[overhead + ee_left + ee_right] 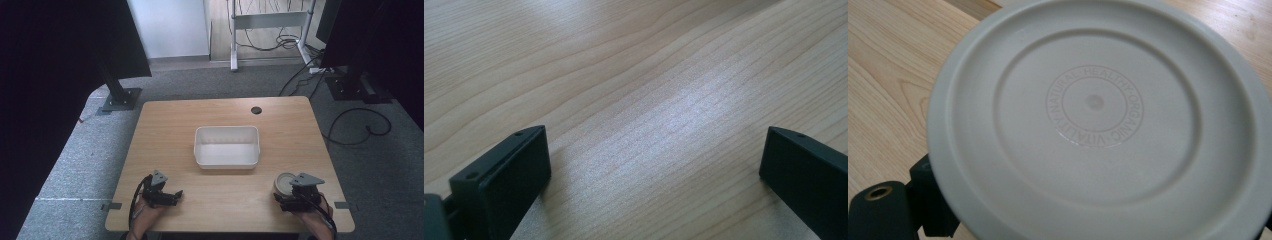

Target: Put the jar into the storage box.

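While the left gripper (172,195) rests with jaws spread over bare table (220,117), the right gripper (282,198) closes around a round lidded container (1093,125) at the near right edge. Next, presumably: lift and carry it to the white bin (227,159).

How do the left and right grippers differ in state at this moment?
The left gripper has its jaws wide apart over bare table; the right gripper is at a round grey lid, a jaw showing beside its rim. The left gripper sits at the near left of the table, the right at the near right. Whether the right one is clamped is unclear. Both are hand-held, near the front edge.
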`<state>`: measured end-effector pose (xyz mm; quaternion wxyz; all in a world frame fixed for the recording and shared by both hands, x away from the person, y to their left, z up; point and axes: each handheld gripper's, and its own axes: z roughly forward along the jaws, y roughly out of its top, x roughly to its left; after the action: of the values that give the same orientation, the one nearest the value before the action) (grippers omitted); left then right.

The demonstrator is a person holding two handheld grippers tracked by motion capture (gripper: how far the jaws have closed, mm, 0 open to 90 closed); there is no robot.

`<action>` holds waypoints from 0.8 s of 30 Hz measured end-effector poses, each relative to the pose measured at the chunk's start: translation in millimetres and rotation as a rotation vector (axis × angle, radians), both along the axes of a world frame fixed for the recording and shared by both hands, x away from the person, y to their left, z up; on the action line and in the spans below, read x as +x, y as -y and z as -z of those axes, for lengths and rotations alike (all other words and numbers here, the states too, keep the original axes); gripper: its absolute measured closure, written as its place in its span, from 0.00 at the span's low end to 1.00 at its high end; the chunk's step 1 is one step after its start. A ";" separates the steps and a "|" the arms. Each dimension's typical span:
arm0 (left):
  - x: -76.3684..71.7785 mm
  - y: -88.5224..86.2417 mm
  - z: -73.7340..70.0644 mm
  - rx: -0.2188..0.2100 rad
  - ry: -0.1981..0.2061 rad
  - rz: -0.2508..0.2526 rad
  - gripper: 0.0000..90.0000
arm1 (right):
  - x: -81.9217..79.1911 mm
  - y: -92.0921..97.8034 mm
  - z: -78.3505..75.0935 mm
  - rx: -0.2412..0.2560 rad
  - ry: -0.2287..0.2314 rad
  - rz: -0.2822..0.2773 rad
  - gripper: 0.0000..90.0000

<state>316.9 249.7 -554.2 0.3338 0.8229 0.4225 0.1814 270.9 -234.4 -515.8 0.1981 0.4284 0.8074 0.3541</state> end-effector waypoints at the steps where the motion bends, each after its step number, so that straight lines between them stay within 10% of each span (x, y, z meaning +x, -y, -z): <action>1: 0.0 0.0 0.0 0.000 0.000 0.000 0.00 | 0.9 -1.6 -0.4 0.000 -0.002 -0.003 0.10; 24: 0.0 0.0 0.0 0.000 0.000 0.000 0.00 | 20.7 -33.0 -4.6 0.004 0.016 -0.051 0.10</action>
<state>316.9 249.7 -554.2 0.3337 0.8229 0.4226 0.1814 291.6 -201.4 -511.2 0.1948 0.4050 0.8158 0.3641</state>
